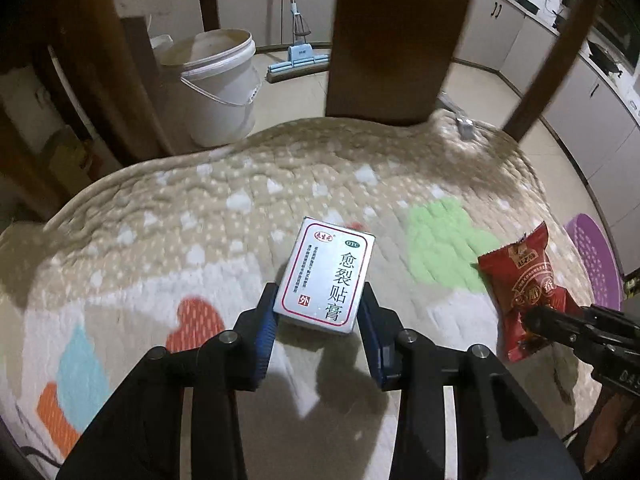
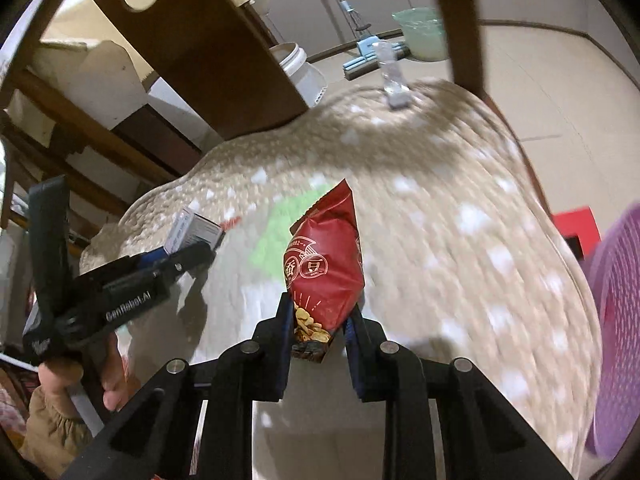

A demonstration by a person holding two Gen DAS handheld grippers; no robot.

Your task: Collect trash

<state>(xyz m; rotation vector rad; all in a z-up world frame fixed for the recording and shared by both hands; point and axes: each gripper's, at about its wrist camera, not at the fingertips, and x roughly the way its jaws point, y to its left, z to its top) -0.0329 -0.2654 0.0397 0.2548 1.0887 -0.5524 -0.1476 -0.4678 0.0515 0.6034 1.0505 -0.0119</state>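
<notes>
A white and silver medicine box (image 1: 328,276) with red-framed print sits between the blue pads of my left gripper (image 1: 319,294), which is shut on its near end. The box casts a shadow on the quilted seat cushion (image 1: 240,208) below. To the right, a red snack packet (image 1: 524,280) is pinched at its lower end by my right gripper (image 1: 536,320). In the right wrist view the packet (image 2: 326,264) stands upright, with my right gripper (image 2: 320,312) shut on it. My left gripper (image 2: 196,252) and the box (image 2: 196,226) appear at the left, held by a person's hand (image 2: 112,384).
The cushion lies on a wooden chair with a broad back slat (image 1: 400,40). A small clear object (image 1: 464,120) rests at the cushion's far edge. A purple perforated basket (image 1: 596,260) stands at the right. On the floor behind are a white bucket (image 1: 216,84) and a blue mop (image 1: 298,60).
</notes>
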